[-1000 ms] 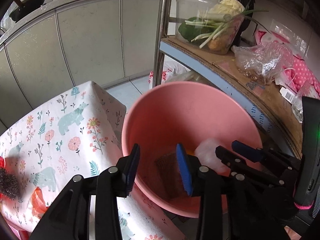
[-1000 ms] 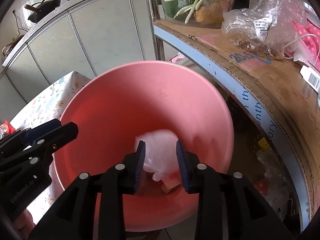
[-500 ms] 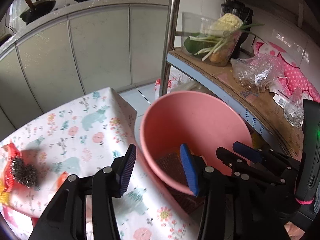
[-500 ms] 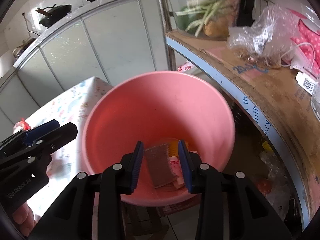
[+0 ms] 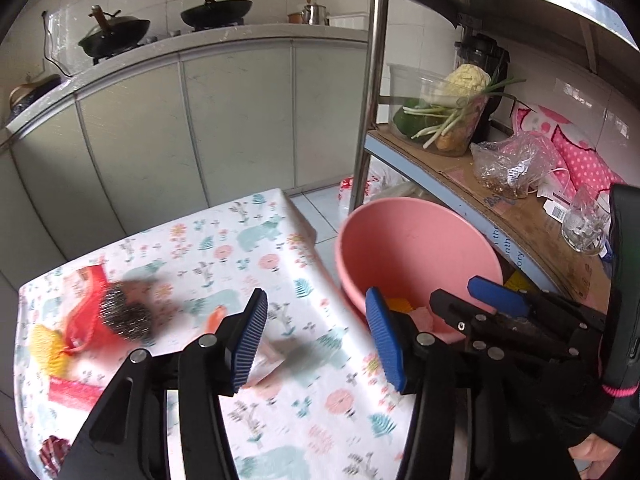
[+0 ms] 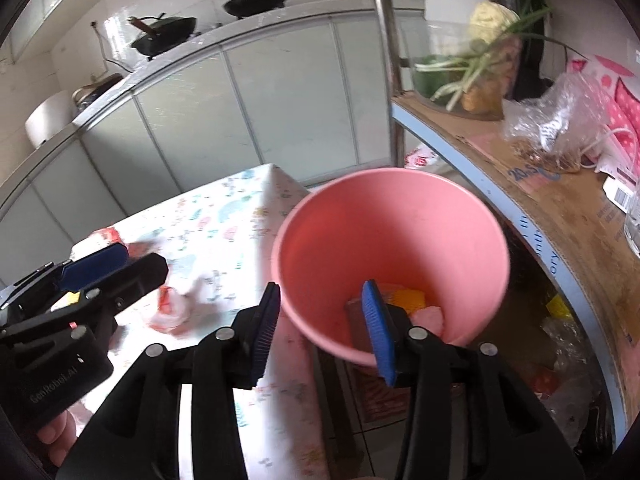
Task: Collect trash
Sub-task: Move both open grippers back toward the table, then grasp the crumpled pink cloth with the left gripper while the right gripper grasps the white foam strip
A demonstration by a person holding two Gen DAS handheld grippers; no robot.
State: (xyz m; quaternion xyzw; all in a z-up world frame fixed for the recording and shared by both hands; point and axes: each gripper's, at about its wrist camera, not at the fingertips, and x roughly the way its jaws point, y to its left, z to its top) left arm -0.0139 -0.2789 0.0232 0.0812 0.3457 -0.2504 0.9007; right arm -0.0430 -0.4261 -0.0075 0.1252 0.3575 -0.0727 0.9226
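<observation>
Since 1 second ago both grippers have pulled back from the pink bucket [image 6: 392,240], and the white plastic bag that was between the right jaws is gone from them. The right gripper [image 6: 320,324] now stands wide open and holds nothing; its right finger is in front of the bucket's near rim. In the bucket lie brown, yellow and pink scraps. The left gripper [image 5: 316,340] is also wide open and empty over the flowered tablecloth [image 5: 240,248]. Left of its jaws lie a steel scourer [image 5: 126,312] on a red wrapper [image 5: 86,320], blurred.
</observation>
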